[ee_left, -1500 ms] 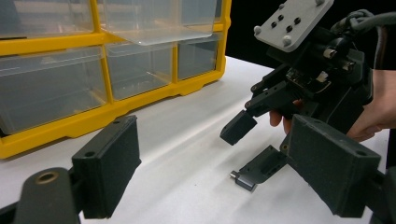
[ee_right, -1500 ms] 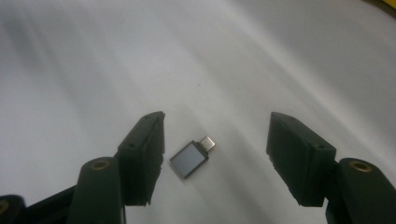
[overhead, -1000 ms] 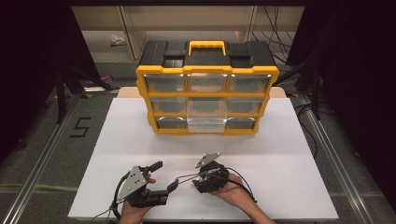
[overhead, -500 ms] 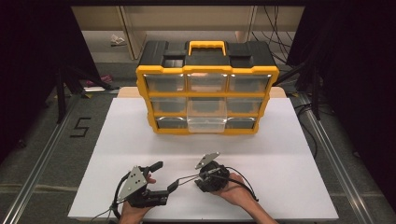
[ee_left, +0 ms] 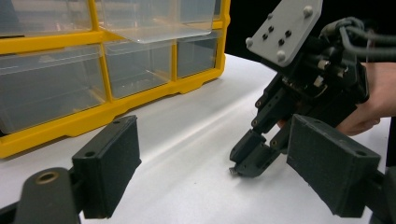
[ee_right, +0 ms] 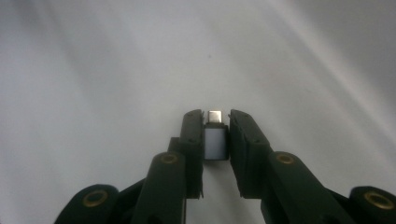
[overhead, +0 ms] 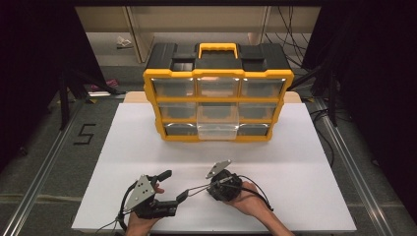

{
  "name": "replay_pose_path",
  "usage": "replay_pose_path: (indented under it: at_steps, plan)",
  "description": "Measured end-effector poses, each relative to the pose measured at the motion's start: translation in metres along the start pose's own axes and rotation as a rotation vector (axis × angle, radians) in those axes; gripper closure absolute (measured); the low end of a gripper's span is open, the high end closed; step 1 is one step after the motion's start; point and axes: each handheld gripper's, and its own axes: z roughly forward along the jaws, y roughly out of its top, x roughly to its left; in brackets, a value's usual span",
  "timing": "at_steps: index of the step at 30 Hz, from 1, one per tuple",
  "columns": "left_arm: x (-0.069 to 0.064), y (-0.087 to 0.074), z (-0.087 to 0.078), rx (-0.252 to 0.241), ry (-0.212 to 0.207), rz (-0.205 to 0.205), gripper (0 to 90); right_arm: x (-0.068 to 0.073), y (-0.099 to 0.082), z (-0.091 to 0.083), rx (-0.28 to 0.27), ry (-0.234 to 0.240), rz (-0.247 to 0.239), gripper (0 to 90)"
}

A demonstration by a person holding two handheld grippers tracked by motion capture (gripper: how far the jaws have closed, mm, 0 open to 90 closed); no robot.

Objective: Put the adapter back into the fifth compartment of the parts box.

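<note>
Right fingers (ee_right: 215, 135): they have just been closing and now clamp a small white plug-like adapter with a silver metal tip (ee_right: 215, 140), the pads pressing its two sides
Adapter: it sits low on the white bench (overhead: 295, 147), near your edge, its tip poking just past the pads; whether it rests on the surface I cannot tell
Left fingers (ee_left: 229, 172): spread wide apart with nothing between them, just beside your right gripper (ee_left: 299, 93)
Further out: the yellow-framed organiser with clear plastic drawers (overhead: 218, 105) stands well apart at the far side, its middle bottom drawer (overhead: 217, 129) pulled out
Risk of slipping: you hold a smooth, tiny piece by the pad tips, so a quick lift could let it twist or drop
Risk of collision: your two grippers sit close, and a careless swing could knock them together
</note>
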Motion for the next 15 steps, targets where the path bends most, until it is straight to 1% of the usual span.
replay_pose_path:
  at_steps: [1,3,5,6,7,9,15]
  plan:
    - [0.0,0.0,0.0,0.0,0.0,0.0,16.7,-0.001,0.0,-0.002,-0.008,0.001,-0.001,76.1]
    - [0.0,0.0,0.0,0.0,0.0,0.0,16.7,-0.001,0.002,-0.007,-0.016,-0.004,0.014,76.1]
    - [0.0,0.0,0.0,0.001,0.0,0.0,16.7,-0.002,0.003,-0.012,-0.041,-0.012,0.012,76.2]
    - [0.0,0.0,0.0,0.001,0.0,0.0,16.7,-0.002,0.003,-0.012,-0.041,-0.012,0.012,76.2]
    - [0.0,0.0,0.0,0.001,0.0,0.0,16.7,-0.004,0.003,-0.015,-0.055,-0.012,0.008,76.2]
    - [0.0,0.0,0.0,0.0,0.0,0.0,16.7,-0.004,0.004,-0.017,-0.06,-0.015,0.01,76.2]
    - [0.0,0.0,0.0,0.0,0.001,0.0,16.7,-0.003,0.006,-0.026,-0.098,-0.025,0.005,76.2]
